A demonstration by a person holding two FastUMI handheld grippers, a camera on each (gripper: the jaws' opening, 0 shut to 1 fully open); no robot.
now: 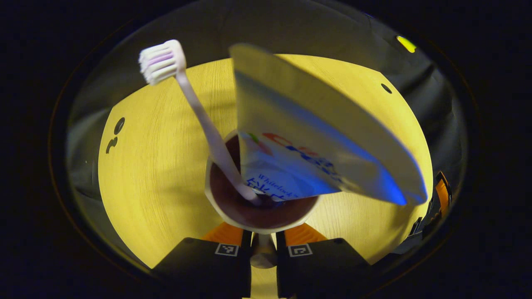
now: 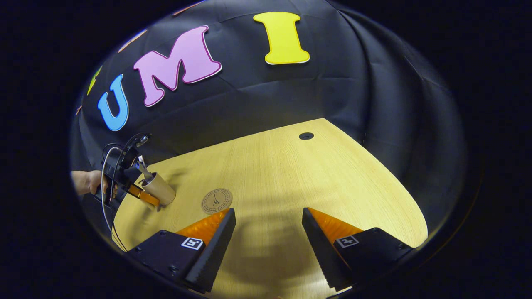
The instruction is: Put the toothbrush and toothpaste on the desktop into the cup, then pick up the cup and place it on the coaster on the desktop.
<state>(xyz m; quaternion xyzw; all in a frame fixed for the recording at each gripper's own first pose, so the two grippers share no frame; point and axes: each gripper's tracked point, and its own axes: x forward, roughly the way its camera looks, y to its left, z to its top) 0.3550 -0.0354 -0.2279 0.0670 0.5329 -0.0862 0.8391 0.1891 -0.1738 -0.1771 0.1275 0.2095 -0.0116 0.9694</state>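
Right now, in my left gripper view, the left claw (image 1: 263,249) is clenched on the cup (image 1: 262,207): its two fingers sit close together at 6 o'clock and pinch the near wall of the cup between them. The cup is tipped toward the camera, so I look into its dark inside. The toothbrush (image 1: 195,112) stands in it, with its bristle head up at 11 o'clock. The toothpaste (image 1: 316,137) stands in it too, its flat crimped end fanning out toward 1 and 3 o'clock. Below them lies the pale wooden desk (image 1: 158,166).

In my right gripper view, the right claw (image 2: 268,236) is released, its fingers spread wide apart with bare desk (image 2: 311,178) between them. The round coaster (image 2: 216,200) lies flat on the desk at 10 o'clock from that claw, just past its left finger. Farther off at 9 o'clock a hand (image 2: 89,182) holds the left claw (image 2: 143,196), which grips the cup (image 2: 160,189). The cup is tilted and apart from the coaster.
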